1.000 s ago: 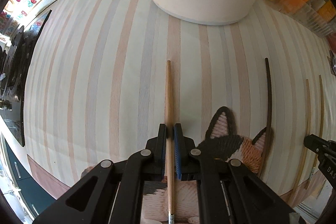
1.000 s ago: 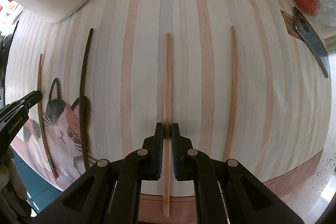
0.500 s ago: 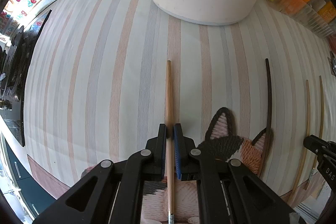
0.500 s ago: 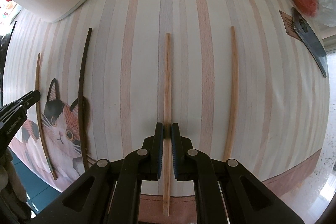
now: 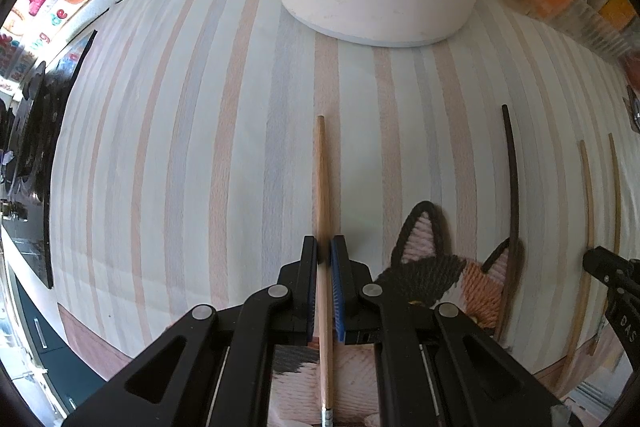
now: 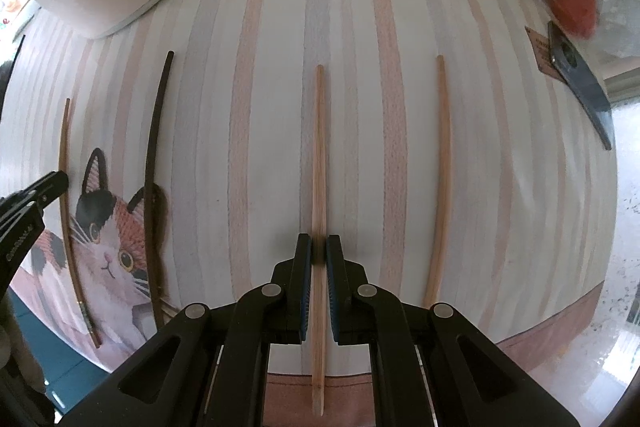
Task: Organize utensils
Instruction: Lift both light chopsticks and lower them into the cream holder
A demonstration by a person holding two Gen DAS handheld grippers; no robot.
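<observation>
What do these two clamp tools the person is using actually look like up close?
Both are black plastic. The left gripper and the right gripper each have two angular linkage arms with round silver rivets, narrowing to flat fingers lined with ribbed blue pads. White lettering marks the side of each body. No cables or sleeves show.

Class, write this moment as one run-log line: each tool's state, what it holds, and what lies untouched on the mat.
left tool: shut on metal-tipped chopstick | right tool: shut on pale chopstick | untouched: dark chopstick, light chopstick
</observation>
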